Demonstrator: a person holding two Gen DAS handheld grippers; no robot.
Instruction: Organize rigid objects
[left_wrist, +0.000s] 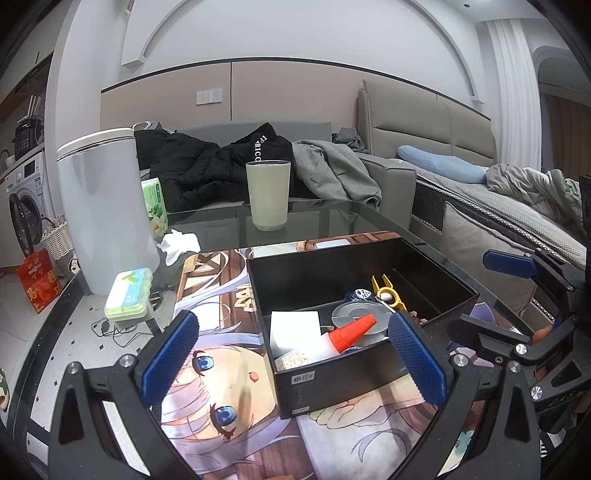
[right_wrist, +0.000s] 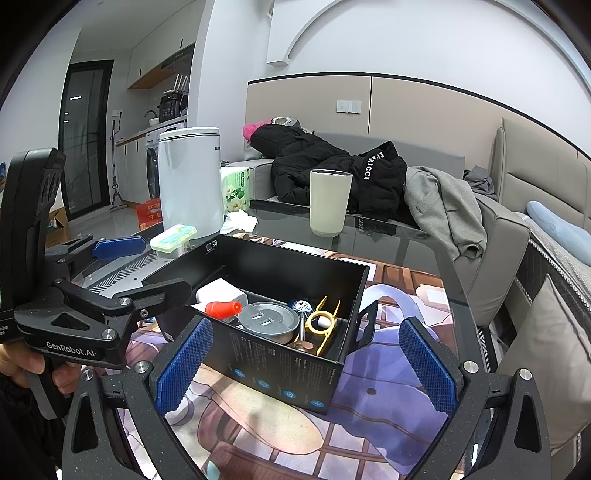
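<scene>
In the left wrist view, the left gripper (left_wrist: 293, 354) is hovering with its blue fingers (left_wrist: 170, 356) spread wide and holding nothing, just in front of the black box (left_wrist: 332, 384), which is sitting on the printed mat (left_wrist: 221, 387) on the glass table (left_wrist: 332, 214). Inside the box, a glue bottle (left_wrist: 343, 336) with a red cap is lying across the front, beside a white card (left_wrist: 295, 326), a round metal tin (left_wrist: 360, 315) and a yellow clip (left_wrist: 388, 293). The right gripper (left_wrist: 517, 280) is showing at the right edge of this view. Behind the mat, a cup (left_wrist: 267, 195) and a tall white bin (left_wrist: 107, 210) are standing, with a green case (left_wrist: 129, 293) at the bin's foot.

In the right wrist view, the right gripper (right_wrist: 304, 365) is also standing wide open and empty, its fingers (right_wrist: 184, 365) flanking the near corner of the box (right_wrist: 295, 373) without touching it, as far as the distorted lens lets me judge. The bottle (right_wrist: 223, 309), tin (right_wrist: 267, 323) and clip (right_wrist: 323, 323) are resting in the box. The left gripper (right_wrist: 118, 269) is reaching in from the left, beside the box's far wall, held by a hand (right_wrist: 37, 369).
</scene>
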